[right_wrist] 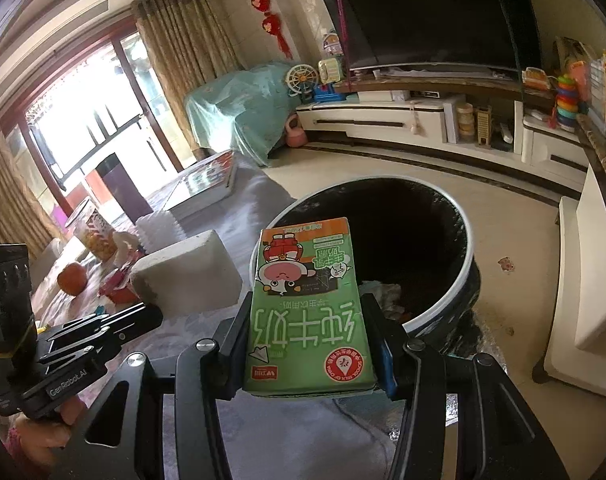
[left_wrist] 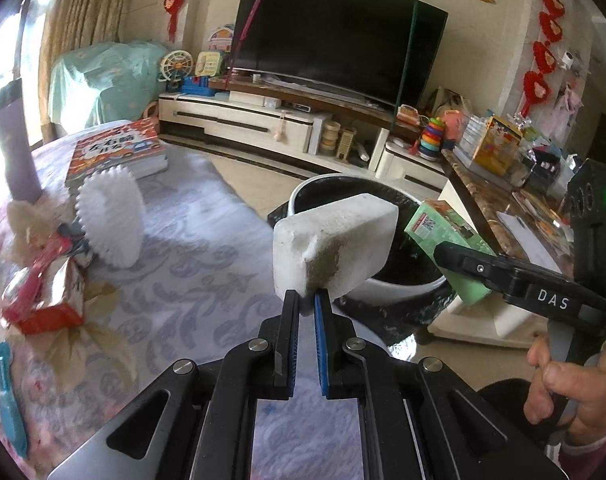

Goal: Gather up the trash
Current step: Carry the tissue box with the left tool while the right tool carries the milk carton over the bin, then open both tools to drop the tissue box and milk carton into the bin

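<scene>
While I'm standing at the table [left_wrist: 191, 240] with its lavender patterned cloth, the room behind is a regular living room: big dark TV [left_wrist: 335, 36] on a long white cabinet [left_wrist: 263, 124], tan curtains [right_wrist: 191, 32] by a bright sliding door far left, red hanging decorations on the wall, toys stacked at the far right.

My left gripper [left_wrist: 306, 300] is clenched on the bottom corner of a white foam block [left_wrist: 335, 248], which sticks up and away from the jaws, one face smudged brownish. My right gripper [right_wrist: 309, 320] is grasping a green milk carton [right_wrist: 309, 300] across its sides, printed face up and the print upside down to me. Both pieces sit right over or just at the near rim of the trash bin [right_wrist: 463, 280], a round white-rimmed bin with a black liner, on the floor just past the table edge. The carton's far end reaches over the bin mouth; the block is just left of it.

Left on the table: a white ridged foam piece [left_wrist: 111, 220], a red snack wrapper [left_wrist: 43, 300], a picture book [left_wrist: 119, 152], an orange [right_wrist: 71, 278], a blue tool [left_wrist: 9, 392].

Inside the bin I can only make out some crumpled pale stuff near the bottom, the rest is too dark. The carton hides my right fingertips.
</scene>
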A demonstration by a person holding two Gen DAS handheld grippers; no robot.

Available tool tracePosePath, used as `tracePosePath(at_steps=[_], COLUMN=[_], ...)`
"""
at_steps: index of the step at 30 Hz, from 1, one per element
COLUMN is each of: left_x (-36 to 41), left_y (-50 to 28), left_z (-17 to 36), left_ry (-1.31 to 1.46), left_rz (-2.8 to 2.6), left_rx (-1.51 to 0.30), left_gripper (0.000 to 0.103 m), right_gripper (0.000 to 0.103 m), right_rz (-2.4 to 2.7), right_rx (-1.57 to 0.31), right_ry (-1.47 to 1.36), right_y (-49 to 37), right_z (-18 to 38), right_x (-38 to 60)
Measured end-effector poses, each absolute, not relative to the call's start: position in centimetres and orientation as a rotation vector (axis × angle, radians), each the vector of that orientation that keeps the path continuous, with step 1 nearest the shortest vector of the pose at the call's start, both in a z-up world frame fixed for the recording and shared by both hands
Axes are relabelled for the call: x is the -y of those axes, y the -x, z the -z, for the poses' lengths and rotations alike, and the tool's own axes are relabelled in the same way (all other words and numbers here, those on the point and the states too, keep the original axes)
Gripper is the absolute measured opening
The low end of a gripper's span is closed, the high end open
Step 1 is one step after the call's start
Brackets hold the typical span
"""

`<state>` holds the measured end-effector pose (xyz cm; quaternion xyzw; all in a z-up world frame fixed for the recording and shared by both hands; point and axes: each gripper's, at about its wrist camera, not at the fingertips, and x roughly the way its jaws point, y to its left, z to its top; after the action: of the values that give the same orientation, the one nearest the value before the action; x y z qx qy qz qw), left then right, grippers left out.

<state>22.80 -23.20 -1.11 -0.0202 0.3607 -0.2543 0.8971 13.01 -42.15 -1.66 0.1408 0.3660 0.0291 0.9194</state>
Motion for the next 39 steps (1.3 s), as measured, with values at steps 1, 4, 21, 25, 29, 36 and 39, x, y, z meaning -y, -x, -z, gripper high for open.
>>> tracePosePath(at_steps=[1, 4, 21, 25, 29, 36, 39], left_x=[23.5, 24.5, 28.6, 29.1, 29.6, 30.6, 30.8], left_y=[-23.0, -23.7, -26.9, -27.4, -28.0, -28.9, -29.1], left_z=[1.1, 1.0, 1.0, 1.1, 1.2, 1.3, 1.4], left_ry=[0.036, 0.023, -0.029, -0.034, -0.037, -0.046, -0.052], left_rz=[0.534, 0.541, 0.557, 0.557, 0.556, 0.552, 0.551], left_rx=[-0.747, -0.750, -0.767, -0.774, -0.786, -0.798, -0.800], left_gripper=[0.006, 0.006, 0.006, 0.006, 0.006, 0.006, 0.007], right_gripper=[0.050, 0.050, 0.050, 0.050, 0.050, 0.050, 0.051], right_rz=[-0.059, -0.049, -0.015, -0.011, -0.008, 0.002, 0.008], right_rx=[-0.752, -0.752, -0.774, -0.779, -0.787, -0.800, -0.805], right_ry=[-0.290, -0.293, -0.287, -0.283, -0.277, -0.272, -0.271], right_y=[-13.1, -13.5, -15.7, -16.2, -16.8, -17.6, -17.8], right_z=[1.7, 1.7, 2.3, 2.4, 2.6, 2.9, 3.0], right_x=[42.3, 43.0, 45.2, 45.7, 45.9, 46.6, 46.7])
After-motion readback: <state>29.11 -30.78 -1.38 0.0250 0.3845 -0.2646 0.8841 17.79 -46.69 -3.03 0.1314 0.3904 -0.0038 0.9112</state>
